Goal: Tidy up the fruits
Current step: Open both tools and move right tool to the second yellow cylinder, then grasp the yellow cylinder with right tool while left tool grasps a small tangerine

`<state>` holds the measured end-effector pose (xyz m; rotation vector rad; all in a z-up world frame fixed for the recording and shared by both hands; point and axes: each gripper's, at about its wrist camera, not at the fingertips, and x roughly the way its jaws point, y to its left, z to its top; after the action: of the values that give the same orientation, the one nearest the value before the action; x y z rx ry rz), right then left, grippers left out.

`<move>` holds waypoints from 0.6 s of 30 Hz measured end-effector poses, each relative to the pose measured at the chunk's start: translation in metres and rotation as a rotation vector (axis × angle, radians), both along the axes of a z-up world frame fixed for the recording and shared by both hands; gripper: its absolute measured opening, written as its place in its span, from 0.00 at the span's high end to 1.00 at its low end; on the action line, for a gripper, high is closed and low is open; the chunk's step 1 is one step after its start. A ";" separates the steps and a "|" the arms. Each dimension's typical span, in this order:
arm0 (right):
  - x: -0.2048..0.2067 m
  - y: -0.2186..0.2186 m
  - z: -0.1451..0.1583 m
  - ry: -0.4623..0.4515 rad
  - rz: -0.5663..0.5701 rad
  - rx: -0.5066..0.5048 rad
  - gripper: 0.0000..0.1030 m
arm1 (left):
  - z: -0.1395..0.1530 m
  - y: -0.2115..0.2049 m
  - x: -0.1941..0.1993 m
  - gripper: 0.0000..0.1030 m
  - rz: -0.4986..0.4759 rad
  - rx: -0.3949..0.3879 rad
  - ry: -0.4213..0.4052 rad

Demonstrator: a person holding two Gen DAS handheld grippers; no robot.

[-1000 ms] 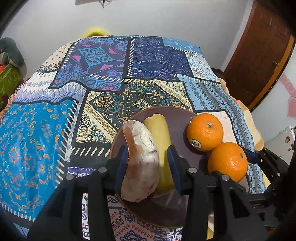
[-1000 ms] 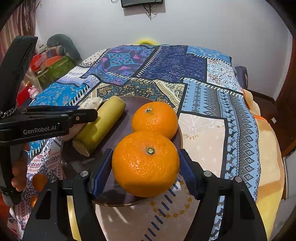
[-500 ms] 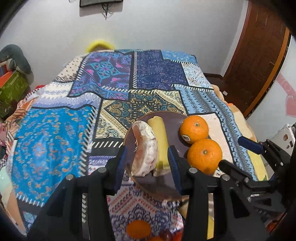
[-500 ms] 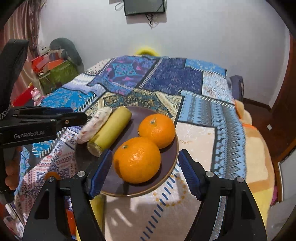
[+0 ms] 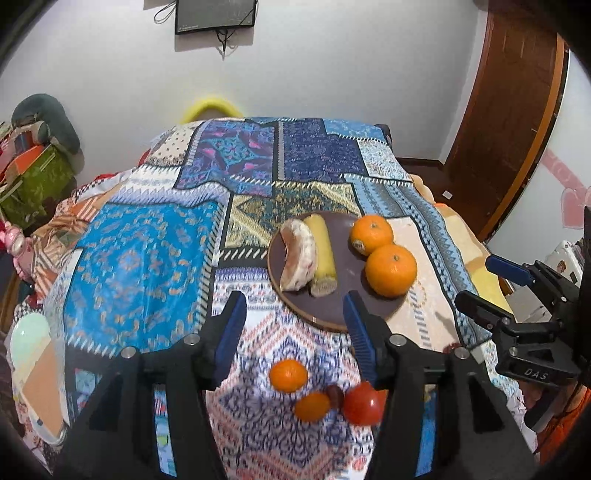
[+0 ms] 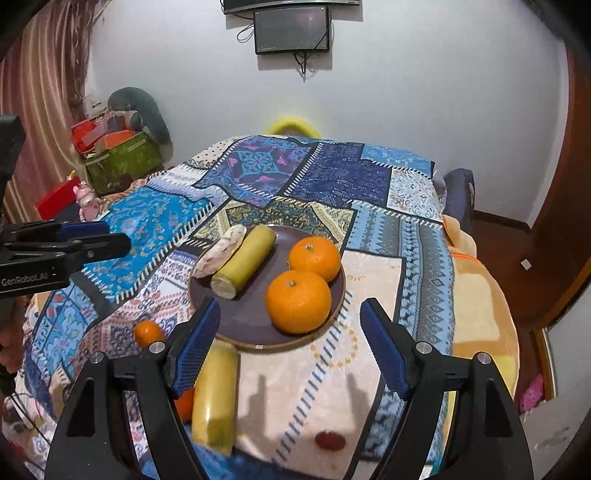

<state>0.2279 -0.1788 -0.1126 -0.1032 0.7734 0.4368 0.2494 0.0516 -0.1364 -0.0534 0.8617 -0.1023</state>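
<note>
A dark round plate (image 5: 343, 306) (image 6: 255, 321) on the patterned bedspread holds a pale pinkish curved fruit (image 5: 297, 258) (image 6: 219, 251), a yellow-green banana piece (image 5: 323, 254) (image 6: 245, 260) and two oranges (image 5: 391, 270) (image 6: 298, 301). My left gripper (image 5: 293, 328) is open and empty, above and in front of the plate. My right gripper (image 6: 290, 347) is open and empty, above the plate's near edge. Loose in front of the plate lie small oranges (image 5: 288, 375), a red tomato (image 5: 364, 403), a dark grape (image 5: 334, 393) (image 6: 330, 440) and a yellow banana piece (image 6: 215, 397).
The bed's right edge drops to the floor by a wooden door (image 5: 506, 110). Boxes and a green bag (image 6: 122, 158) stand at the far left. A pale green dish (image 5: 26, 336) lies at the left. A screen (image 6: 291, 29) hangs on the far wall.
Both grippers let go of their fruit and pulled back and up from the plate. The pale fruit and the near orange now rest on the plate. Loose fruit in front came into view.
</note>
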 end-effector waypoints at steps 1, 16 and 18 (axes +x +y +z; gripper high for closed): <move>-0.003 0.000 -0.002 0.006 0.002 -0.002 0.27 | -0.002 0.001 -0.005 0.45 0.002 -0.002 0.005; -0.017 0.032 -0.050 0.157 0.096 0.001 0.35 | -0.068 0.012 -0.031 0.53 0.030 -0.036 0.134; -0.012 0.040 -0.057 0.183 0.115 0.003 0.40 | -0.075 0.013 -0.027 0.56 0.024 -0.053 0.148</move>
<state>0.2162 -0.1389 -0.1692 -0.1060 0.9494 0.5617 0.2219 0.0646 -0.2112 -0.1223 1.0060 -0.0991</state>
